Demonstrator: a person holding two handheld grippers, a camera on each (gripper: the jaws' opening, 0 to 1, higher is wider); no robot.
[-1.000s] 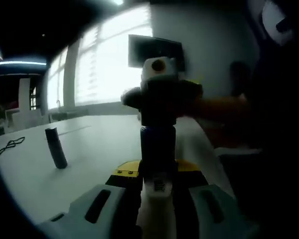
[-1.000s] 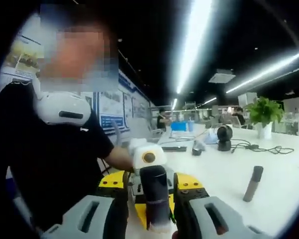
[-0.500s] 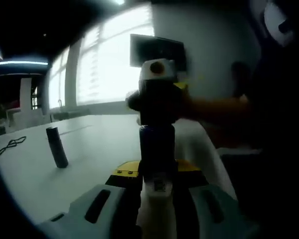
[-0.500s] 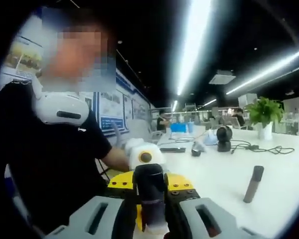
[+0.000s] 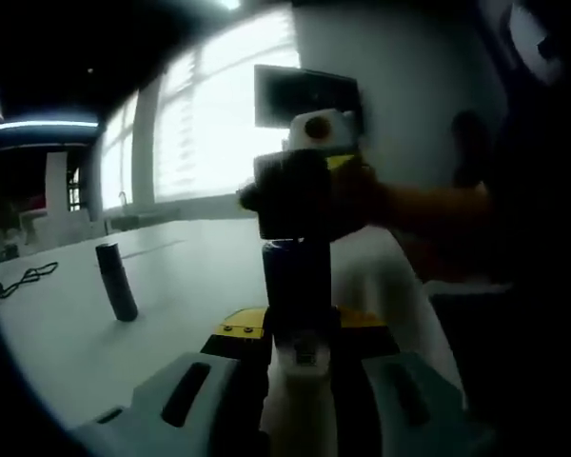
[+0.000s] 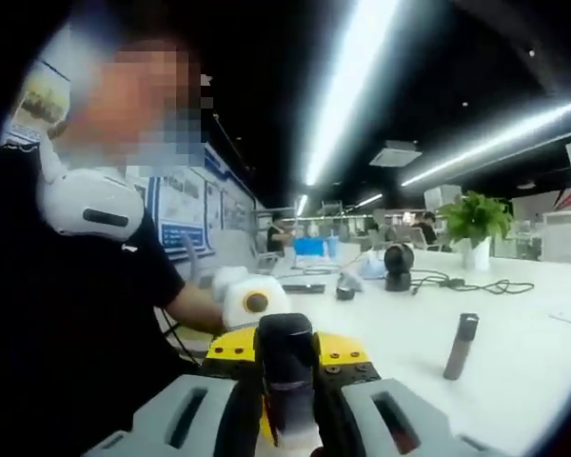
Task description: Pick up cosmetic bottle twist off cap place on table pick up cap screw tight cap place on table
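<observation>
In the left gripper view my left gripper is shut on the lower part of a dark blue cosmetic bottle, held upright above the white table. The right gripper reaches in from the right and clamps over the bottle's top, hiding the cap. In the right gripper view my right gripper is shut on the dark cap. The left gripper's yellow body lies just behind it. A person's hand holds it.
A second dark cylinder stands alone on the table. Farther off are a round black device, cables and a potted plant. A person in a black shirt stands close at the left. Bright windows lie behind.
The right gripper's jaws have closed in onto the bottle's cap. It has since turned a little about the top; the left gripper holds the bottle still.
</observation>
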